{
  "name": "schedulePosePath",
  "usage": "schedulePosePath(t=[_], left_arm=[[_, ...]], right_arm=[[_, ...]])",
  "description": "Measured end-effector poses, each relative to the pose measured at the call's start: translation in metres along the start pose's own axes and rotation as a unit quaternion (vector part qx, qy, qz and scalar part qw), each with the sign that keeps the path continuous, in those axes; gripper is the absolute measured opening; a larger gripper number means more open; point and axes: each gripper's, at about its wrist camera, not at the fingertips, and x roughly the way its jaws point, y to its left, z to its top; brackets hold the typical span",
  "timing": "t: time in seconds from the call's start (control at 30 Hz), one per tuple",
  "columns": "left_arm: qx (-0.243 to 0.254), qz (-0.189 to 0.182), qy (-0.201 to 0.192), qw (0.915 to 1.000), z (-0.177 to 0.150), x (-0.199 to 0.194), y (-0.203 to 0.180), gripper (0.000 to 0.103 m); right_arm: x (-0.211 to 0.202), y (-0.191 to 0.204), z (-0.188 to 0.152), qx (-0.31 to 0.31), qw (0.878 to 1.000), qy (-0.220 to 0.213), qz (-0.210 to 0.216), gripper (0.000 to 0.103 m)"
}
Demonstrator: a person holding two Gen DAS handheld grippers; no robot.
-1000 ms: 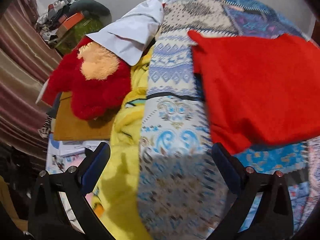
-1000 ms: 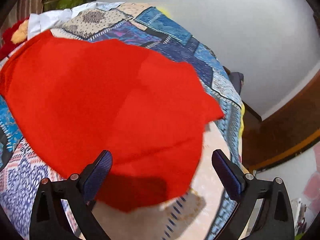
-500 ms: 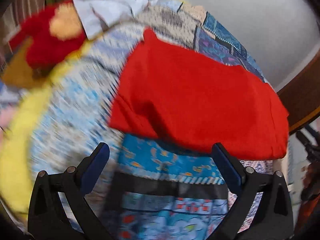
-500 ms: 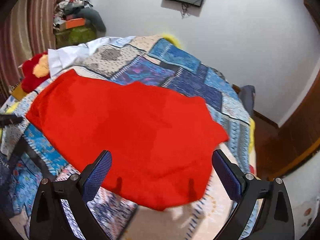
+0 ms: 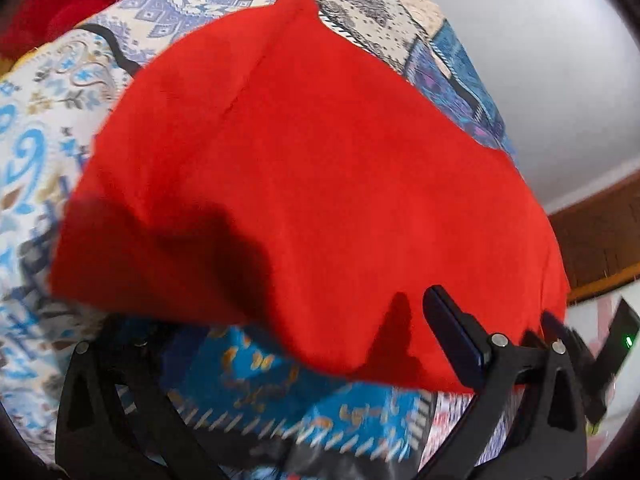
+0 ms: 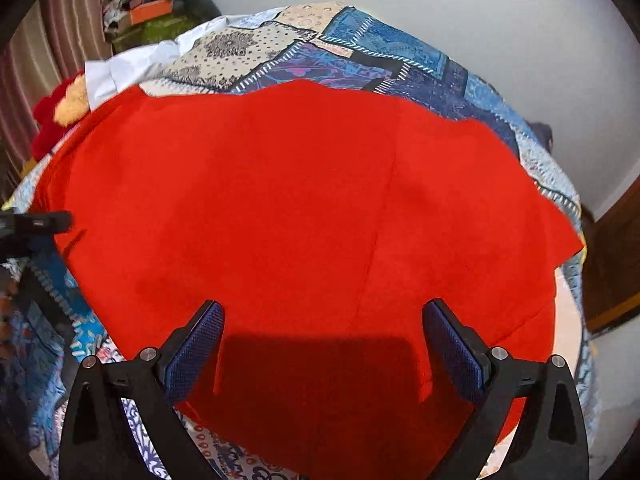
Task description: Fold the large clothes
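A large red garment (image 5: 320, 184) lies spread on a patchwork bedspread (image 5: 52, 120); it fills the right wrist view (image 6: 304, 216) too. My left gripper (image 5: 320, 332) is open at the garment's near edge; the cloth's edge hides its left fingertip, and the right finger (image 5: 456, 340) lies over the cloth. My right gripper (image 6: 320, 340) is open and empty, both blue pads over the garment's near edge, nothing between them. The left gripper's body (image 6: 36, 222) shows at the left edge of the right wrist view.
A red and tan plush toy (image 6: 60, 112) and a white cloth (image 6: 132, 68) lie at the bed's far left. A pile of clutter (image 6: 148, 12) stands beyond. A white wall (image 6: 500, 32) and a wooden door (image 6: 616, 260) are on the right.
Both grippers have moved in closer to the red garment's near edge. The left wrist view swung right from the plush toy onto the garment. Both stay open.
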Motion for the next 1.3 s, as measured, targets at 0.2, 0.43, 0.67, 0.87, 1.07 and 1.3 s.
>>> schedulePosePath(t=[0.2, 0.43, 0.67, 0.87, 1.07, 1.3], left_arm=[[-0.036, -0.023, -0.024, 0.9988, 0.016, 0.025, -0.010, 0.103], [-0.078, -0.015, -0.054, 0.9953, 0.042, 0.030, -0.006, 0.049], [-0.007, 0.043, -0.094, 0.9947, 0.049, 0.011, -0.031, 0.019], [0.075, 0.087, -0.137, 0.9838, 0.047, -0.014, -0.060, 0.016], [0.121, 0.104, -0.161, 0.9738, 0.045, -0.033, -0.074, 0.016], [0.196, 0.133, -0.191, 0.9527, 0.039, -0.047, -0.115, 0.016]], right_arm=[[0.001, -0.004, -0.001, 0.010, 1.000, -0.006, 0.013, 0.100], [-0.002, -0.007, -0.002, 0.016, 1.000, -0.008, 0.025, 0.100], [-0.015, 0.000, 0.016, 0.017, 0.999, -0.032, 0.033, 0.100], [-0.015, 0.028, 0.047, -0.003, 0.997, -0.061, 0.045, 0.100], [0.019, 0.072, 0.060, -0.063, 0.997, -0.039, 0.039, 0.100], [0.024, 0.072, 0.056, -0.080, 0.996, -0.016, 0.042, 0.099]])
